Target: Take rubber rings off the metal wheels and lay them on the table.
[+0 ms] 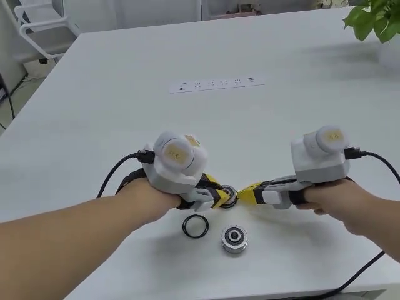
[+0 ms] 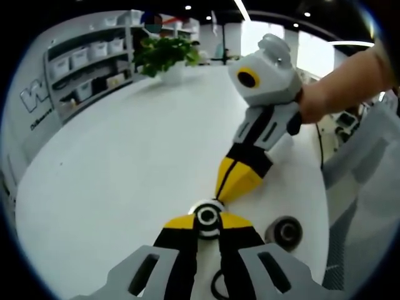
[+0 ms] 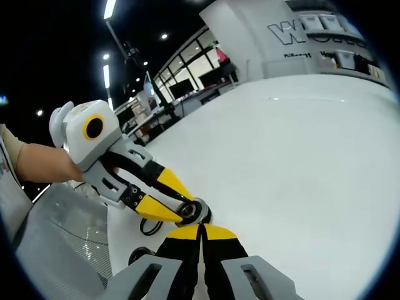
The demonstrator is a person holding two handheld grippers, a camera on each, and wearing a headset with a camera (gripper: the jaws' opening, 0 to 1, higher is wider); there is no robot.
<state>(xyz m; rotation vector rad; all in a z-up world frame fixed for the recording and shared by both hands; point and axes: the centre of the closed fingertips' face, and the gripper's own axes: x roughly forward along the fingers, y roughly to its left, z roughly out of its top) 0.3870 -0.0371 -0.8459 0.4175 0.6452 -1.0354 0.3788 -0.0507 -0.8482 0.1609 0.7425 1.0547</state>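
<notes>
My left gripper (image 1: 219, 197) (image 2: 207, 221) is shut on a small metal wheel (image 1: 229, 195) (image 2: 207, 214) and holds it just above the table. The right gripper (image 1: 241, 195) (image 3: 201, 230) is shut, its yellow tips pressed together and touching the rim of that wheel (image 3: 195, 211); whether it pinches a rubber ring there I cannot tell. A loose black rubber ring (image 1: 195, 226) (image 3: 149, 227) lies flat on the table below the left gripper. A second metal wheel (image 1: 234, 239) (image 2: 284, 232) lies beside the ring, near the front edge.
The white table (image 1: 206, 137) stretches far ahead, with a power strip (image 1: 215, 83) set into it at mid-distance. A potted plant (image 1: 375, 19) stands at the far right corner. Black cables (image 1: 115, 172) trail from both grippers. The table's front edge is close to the wheel.
</notes>
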